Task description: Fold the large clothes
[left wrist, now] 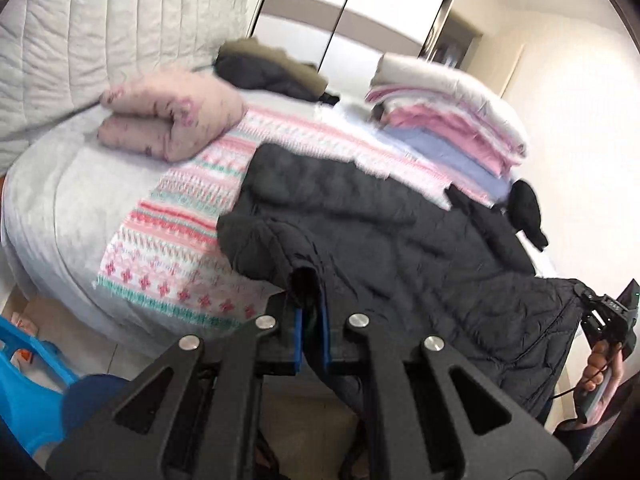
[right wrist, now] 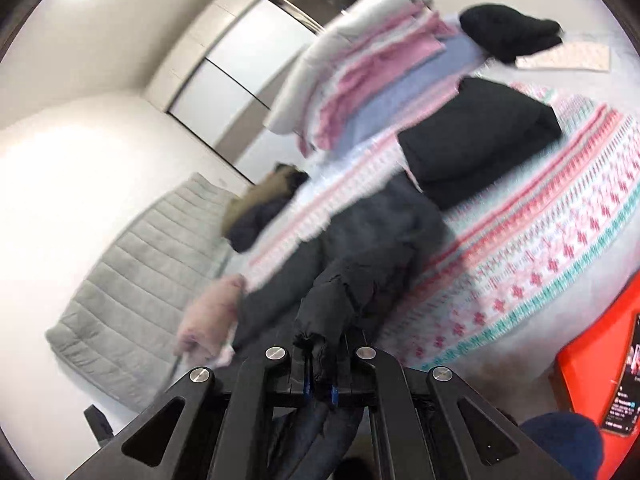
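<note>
Both wrist views sit just behind their own fingers, angled down over the bed's near edge toward the far wardrobe, the right view rolled sideways, sharing the patterned blanket, black jacket and folded stack.

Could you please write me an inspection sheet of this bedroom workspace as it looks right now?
Surface: grey bed under a pink, white and teal patterned blanket.
Job's things: dark quilted puffer jacket, partly lifted off the bed.
Clutter: folded pink floral quilt; stack of folded white, pink and lilac bedding; dark coat with brown collar; folded black garment.
Grippers: left gripper and right gripper both shut on the jacket's edge.
Cables: nothing seen.
Surroundings: grey quilted headboard; white sliding wardrobe.
</note>
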`<action>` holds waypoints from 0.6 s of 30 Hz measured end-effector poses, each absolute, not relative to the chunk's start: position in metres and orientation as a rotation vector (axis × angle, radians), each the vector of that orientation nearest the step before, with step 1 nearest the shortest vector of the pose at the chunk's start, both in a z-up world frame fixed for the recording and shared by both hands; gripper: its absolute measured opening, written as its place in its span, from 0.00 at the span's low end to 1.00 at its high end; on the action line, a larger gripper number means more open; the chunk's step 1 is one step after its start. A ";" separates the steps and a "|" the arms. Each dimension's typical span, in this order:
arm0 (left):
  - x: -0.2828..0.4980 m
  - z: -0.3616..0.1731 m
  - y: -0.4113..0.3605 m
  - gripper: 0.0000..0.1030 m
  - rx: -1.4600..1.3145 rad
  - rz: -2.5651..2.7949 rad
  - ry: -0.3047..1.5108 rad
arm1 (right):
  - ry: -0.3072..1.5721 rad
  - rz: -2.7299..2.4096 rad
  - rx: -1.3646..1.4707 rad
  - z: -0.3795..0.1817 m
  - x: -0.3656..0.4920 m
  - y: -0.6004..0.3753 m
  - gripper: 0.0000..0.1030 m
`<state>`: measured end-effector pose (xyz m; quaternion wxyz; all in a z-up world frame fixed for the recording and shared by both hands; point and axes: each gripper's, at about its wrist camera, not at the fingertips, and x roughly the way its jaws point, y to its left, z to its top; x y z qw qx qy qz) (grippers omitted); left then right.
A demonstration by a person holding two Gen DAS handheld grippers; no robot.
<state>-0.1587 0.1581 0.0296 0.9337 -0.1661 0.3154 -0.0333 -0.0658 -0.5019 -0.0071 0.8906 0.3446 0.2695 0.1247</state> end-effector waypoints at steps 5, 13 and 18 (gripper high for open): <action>-0.120 0.026 0.167 0.08 -0.397 -0.050 0.679 | 0.627 0.215 0.746 -0.022 -0.033 -0.502 0.05; -0.038 0.056 0.182 0.08 -0.502 -0.011 0.646 | 0.574 0.244 0.887 -0.006 0.026 -0.516 0.06; 0.048 0.076 0.184 0.08 -0.592 0.083 0.616 | 0.553 0.152 0.906 0.010 0.106 -0.516 0.06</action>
